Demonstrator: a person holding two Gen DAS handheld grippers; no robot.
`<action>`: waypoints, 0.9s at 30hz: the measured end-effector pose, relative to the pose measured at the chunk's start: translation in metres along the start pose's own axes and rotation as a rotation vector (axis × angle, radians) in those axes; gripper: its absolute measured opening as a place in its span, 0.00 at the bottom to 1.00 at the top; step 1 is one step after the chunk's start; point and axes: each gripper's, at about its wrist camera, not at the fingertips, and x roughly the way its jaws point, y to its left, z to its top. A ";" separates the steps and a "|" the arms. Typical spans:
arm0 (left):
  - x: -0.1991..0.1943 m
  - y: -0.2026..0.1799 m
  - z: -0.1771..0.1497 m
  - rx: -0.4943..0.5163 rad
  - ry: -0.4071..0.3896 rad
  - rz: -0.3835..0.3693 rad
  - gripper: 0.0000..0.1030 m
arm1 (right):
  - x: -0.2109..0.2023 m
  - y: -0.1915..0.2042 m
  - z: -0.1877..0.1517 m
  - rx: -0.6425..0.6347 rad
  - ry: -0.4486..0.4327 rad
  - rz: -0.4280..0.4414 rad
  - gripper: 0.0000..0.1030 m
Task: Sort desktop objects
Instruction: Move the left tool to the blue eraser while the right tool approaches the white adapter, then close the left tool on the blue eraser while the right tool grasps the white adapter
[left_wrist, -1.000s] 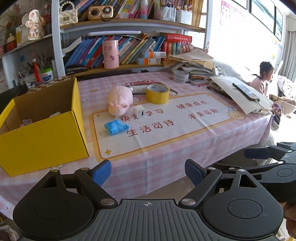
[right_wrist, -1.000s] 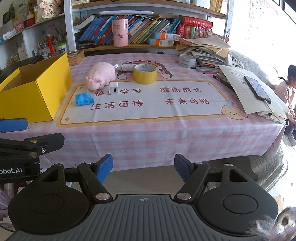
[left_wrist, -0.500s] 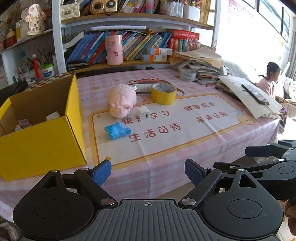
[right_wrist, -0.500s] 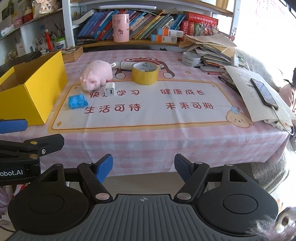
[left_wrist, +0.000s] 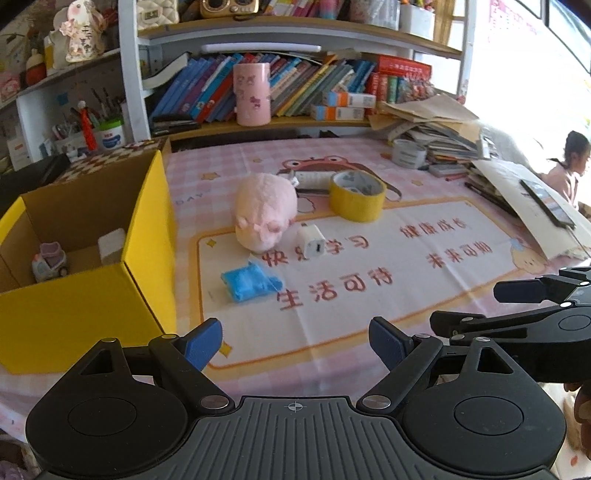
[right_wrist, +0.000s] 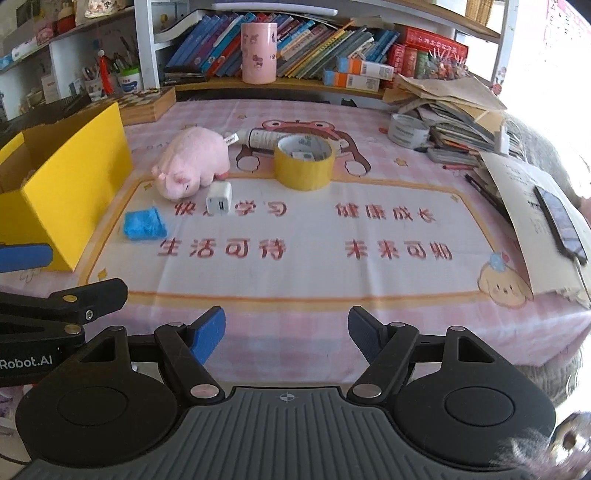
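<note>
Both your left gripper (left_wrist: 295, 341) and right gripper (right_wrist: 286, 332) are wide open and hold nothing. The blue cloth (left_wrist: 251, 282) lies beside the yellow box (left_wrist: 147, 295). Reach carelessly and you might bump the box.

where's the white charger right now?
White charger lies on the mat, just in front of the pink plush pig, with the blue packet to its left.

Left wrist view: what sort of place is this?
Probably a child's study desk at home: crowded bookshelves, a cartoon-print pink tablecloth, and a pink plush pig on it.
</note>
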 end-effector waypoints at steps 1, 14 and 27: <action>0.002 0.000 0.002 -0.003 0.001 0.008 0.86 | 0.003 -0.002 0.003 0.000 -0.001 0.005 0.69; 0.041 -0.009 0.033 -0.003 0.016 0.134 0.80 | 0.041 -0.022 0.051 -0.029 -0.023 0.090 0.69; 0.102 -0.004 0.037 -0.072 0.104 0.282 0.69 | 0.080 -0.032 0.086 -0.083 -0.009 0.191 0.69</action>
